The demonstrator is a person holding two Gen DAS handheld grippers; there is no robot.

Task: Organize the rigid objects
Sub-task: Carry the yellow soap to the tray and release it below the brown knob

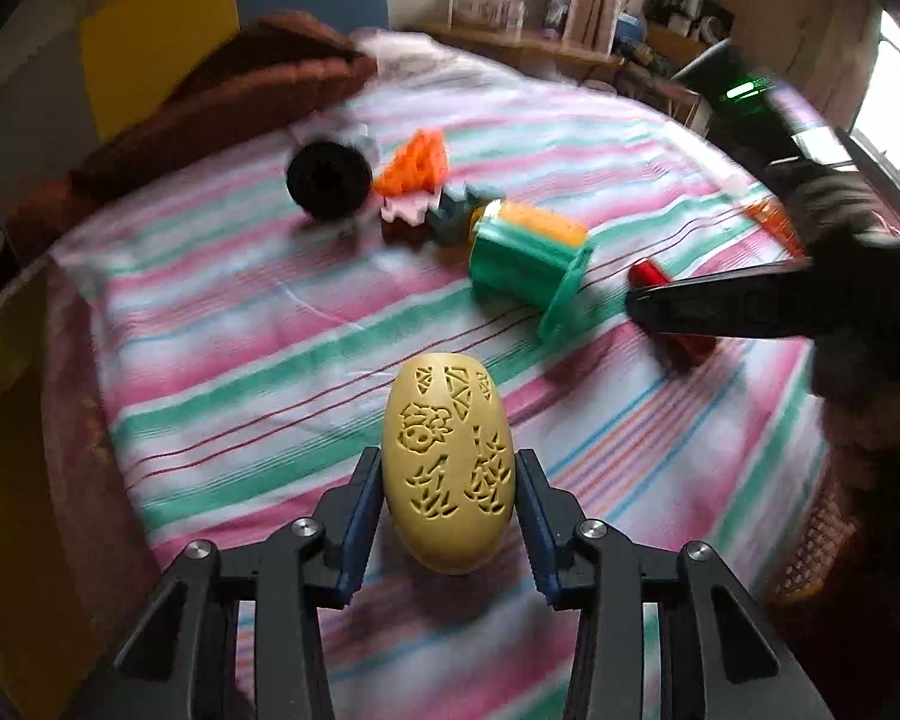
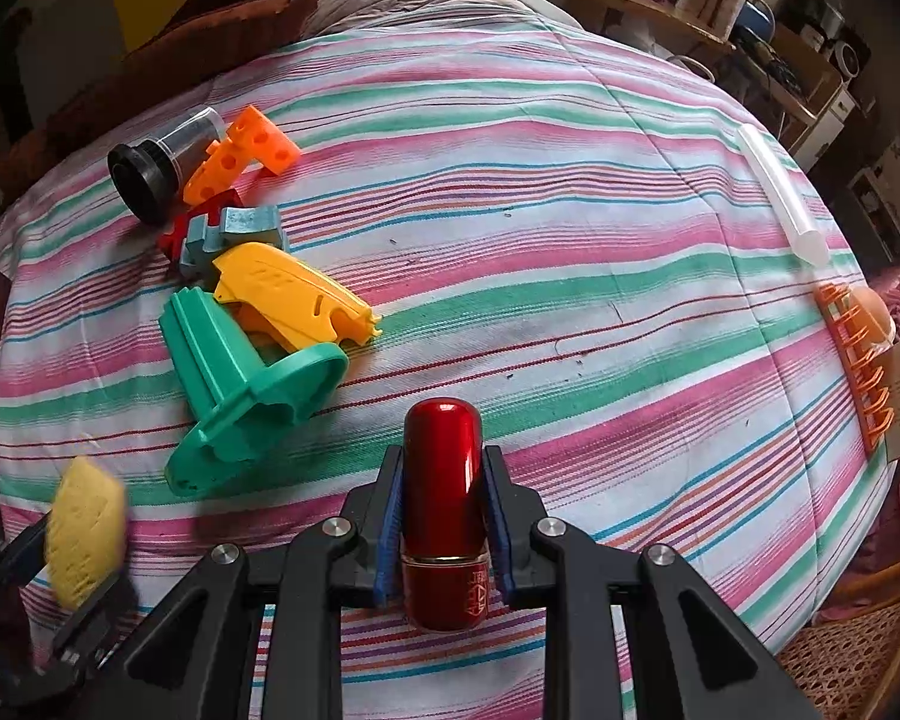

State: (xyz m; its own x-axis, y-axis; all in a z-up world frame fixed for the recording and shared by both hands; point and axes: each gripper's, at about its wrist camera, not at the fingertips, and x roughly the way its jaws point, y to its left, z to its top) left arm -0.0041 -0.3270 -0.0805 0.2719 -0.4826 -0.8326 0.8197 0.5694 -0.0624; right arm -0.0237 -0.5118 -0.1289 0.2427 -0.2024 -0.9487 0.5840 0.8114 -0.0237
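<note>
My left gripper (image 1: 448, 468) is shut on a yellow carved egg-shaped object (image 1: 448, 462), held above the striped bedspread (image 1: 240, 360). The egg also shows at the lower left of the right wrist view (image 2: 84, 531). My right gripper (image 2: 442, 468) is shut on a glossy red capsule-shaped bottle (image 2: 443, 504); the bottle (image 1: 666, 306) and right gripper also show at the right of the left wrist view. A pile lies on the bed: black-capped cylinder (image 2: 156, 165), orange holed block (image 2: 240, 153), grey-blue piece (image 2: 234, 234), yellow piece (image 2: 294, 291), green flanged piece (image 2: 240, 384).
A translucent white tube (image 2: 780, 198) lies at the bed's right side. An orange rack (image 2: 858, 354) with an orange ball sits at the right edge. A brown blanket (image 2: 210, 6) lies at the back left. Shelves with clutter (image 2: 780, 30) stand behind.
</note>
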